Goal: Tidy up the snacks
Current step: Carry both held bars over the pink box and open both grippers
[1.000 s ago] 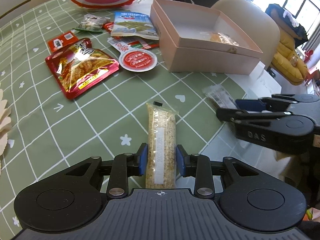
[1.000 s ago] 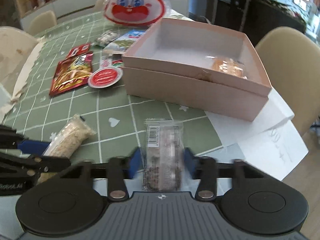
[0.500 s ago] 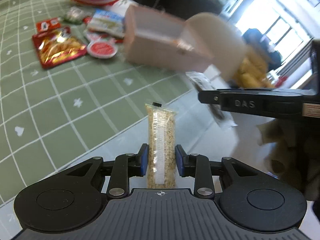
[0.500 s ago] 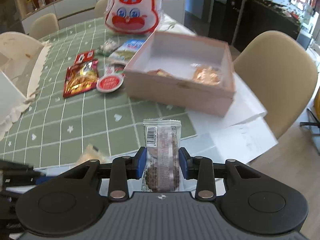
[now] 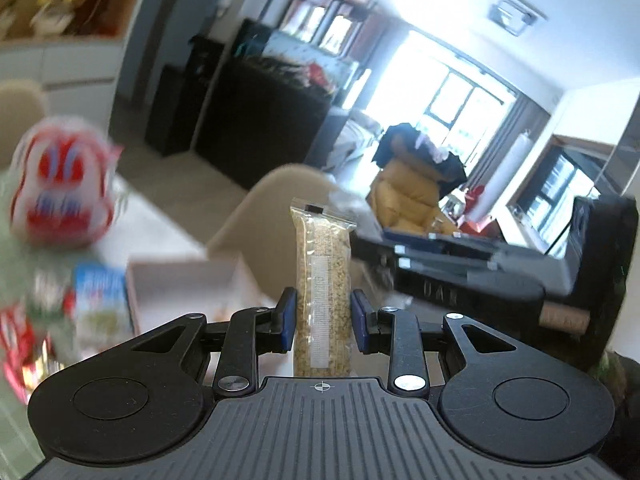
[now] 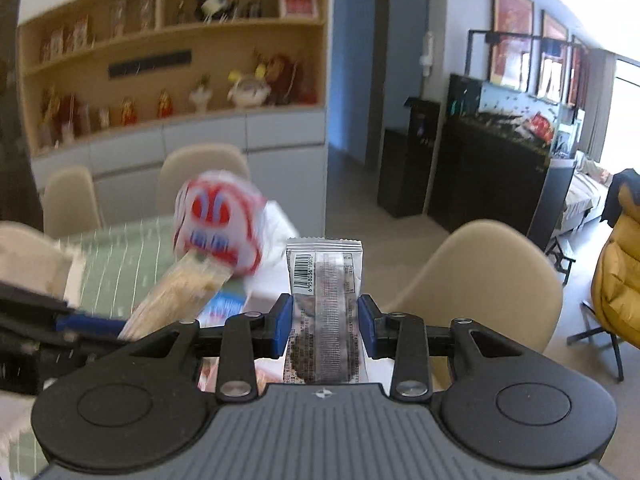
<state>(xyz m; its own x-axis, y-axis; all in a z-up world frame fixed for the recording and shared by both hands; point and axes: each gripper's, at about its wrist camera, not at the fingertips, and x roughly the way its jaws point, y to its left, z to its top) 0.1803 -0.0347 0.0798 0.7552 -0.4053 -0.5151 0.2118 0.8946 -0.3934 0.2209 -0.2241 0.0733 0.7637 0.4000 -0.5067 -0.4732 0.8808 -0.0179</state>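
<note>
My left gripper [image 5: 323, 322] is shut on a long clear pack of pale grain snack [image 5: 322, 280], held upright and lifted high above the table. The same pack shows blurred in the right wrist view [image 6: 176, 296]. My right gripper [image 6: 325, 330] is shut on a silver-wrapped dark snack bar [image 6: 325, 308] with a barcode, also raised. The pink box [image 5: 180, 280] lies low, left of the left gripper, partly hidden. The right gripper shows blurred at the right of the left wrist view [image 5: 460, 276].
A red and white rabbit-face bag [image 6: 218, 224] stands at the table's far end, also in the left wrist view [image 5: 60, 184]. A blue snack pack [image 5: 102, 304] and red packs [image 5: 16, 344] lie on the green checked tablecloth [image 6: 120, 264]. Beige chairs [image 6: 480, 280] surround the table.
Both grippers have risen and tilted upward with their snacks, so the table has dropped low in both views and the room fills them. Both stay shut on their packs.
</note>
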